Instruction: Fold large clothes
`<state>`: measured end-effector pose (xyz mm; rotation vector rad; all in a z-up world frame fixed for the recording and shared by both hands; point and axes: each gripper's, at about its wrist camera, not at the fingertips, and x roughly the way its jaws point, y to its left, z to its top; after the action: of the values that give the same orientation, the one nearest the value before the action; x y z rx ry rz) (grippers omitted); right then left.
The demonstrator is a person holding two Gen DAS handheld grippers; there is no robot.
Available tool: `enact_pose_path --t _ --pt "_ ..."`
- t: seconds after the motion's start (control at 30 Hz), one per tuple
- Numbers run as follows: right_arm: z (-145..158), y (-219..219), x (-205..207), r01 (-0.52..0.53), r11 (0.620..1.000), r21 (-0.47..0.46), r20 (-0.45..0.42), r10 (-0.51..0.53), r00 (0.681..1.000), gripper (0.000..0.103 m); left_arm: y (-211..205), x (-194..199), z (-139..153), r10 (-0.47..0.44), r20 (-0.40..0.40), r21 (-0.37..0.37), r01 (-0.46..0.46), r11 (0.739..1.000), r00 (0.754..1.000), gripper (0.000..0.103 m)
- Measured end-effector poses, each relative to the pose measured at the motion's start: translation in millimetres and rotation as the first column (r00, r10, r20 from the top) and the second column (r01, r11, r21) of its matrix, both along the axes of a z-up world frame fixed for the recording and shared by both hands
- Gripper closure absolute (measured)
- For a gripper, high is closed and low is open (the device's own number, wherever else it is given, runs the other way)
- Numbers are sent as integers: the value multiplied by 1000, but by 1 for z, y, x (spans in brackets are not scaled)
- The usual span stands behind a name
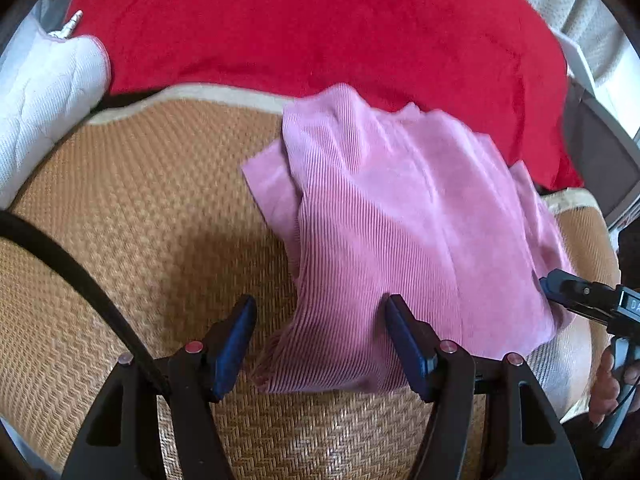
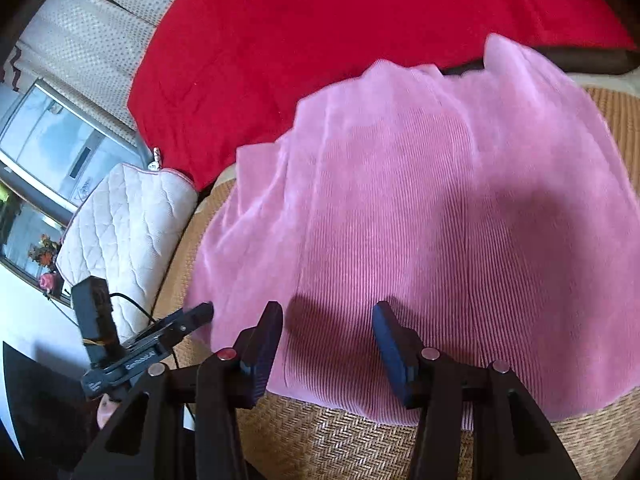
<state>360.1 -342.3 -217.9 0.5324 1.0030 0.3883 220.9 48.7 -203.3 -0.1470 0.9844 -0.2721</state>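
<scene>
A pink ribbed garment (image 1: 400,216) lies folded and rumpled on a woven straw mat (image 1: 140,220). My left gripper (image 1: 320,314) hangs open over the garment's near left corner. The cloth shows between its blue pads (image 1: 236,344), which do not press on it. In the right wrist view the same garment (image 2: 420,200) fills the middle. My right gripper (image 2: 328,316) stands open just above the garment's near edge, casting a shadow on it and holding nothing. Each view catches the other gripper: the right gripper (image 1: 576,296) at the garment's right edge, the left gripper (image 2: 188,322) at its left edge.
A red blanket (image 1: 320,28) covers the far side behind the mat (image 2: 328,440). A white quilted cushion (image 2: 124,220) lies to the left, also seen in the left wrist view as a white cushion (image 1: 44,92). A glass-fronted cabinet (image 2: 52,148) stands beyond it. A hand (image 1: 606,384) grips the right tool.
</scene>
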Motion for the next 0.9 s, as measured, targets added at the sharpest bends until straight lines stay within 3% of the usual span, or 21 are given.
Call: enact_pose_path --t 0.13,0.23,0.33,0.4,0.47,0.7,0.8,0.9 --pt "27 -17 11 54 998 -20 57 -53 997 51 3 7 16 32 63 -36 -30 999 998 35" --pt "35 -43 25 153 985 -76 83 -146 986 51 -5 28 14 54 51 -24 -53 998 997 32" --pt "19 -67 42 233 961 -151 48 -228 972 51 -8 37 -4 47 -25 -20 -47 999 999 29" --pt "-11 -79 53 259 947 -192 -37 -271 962 55 -8 44 -14 41 -56 -29 -43 999 998 26" --pt "-19 -84 52 278 950 -145 -25 -284 958 56 -3 42 -11 47 -58 -51 -50 997 997 26" --pt "14 -47 35 158 985 -68 70 -153 986 47 15 13 18 35 34 -95 -31 995 999 26" --pt "22 -27 25 81 996 -30 116 -77 990 47 33 -11 25 67 22 -195 -61 979 998 26" --pt "26 -7 21 8 1000 -1 155 -7 988 47 40 -36 22 112 1 -319 -106 942 994 26"
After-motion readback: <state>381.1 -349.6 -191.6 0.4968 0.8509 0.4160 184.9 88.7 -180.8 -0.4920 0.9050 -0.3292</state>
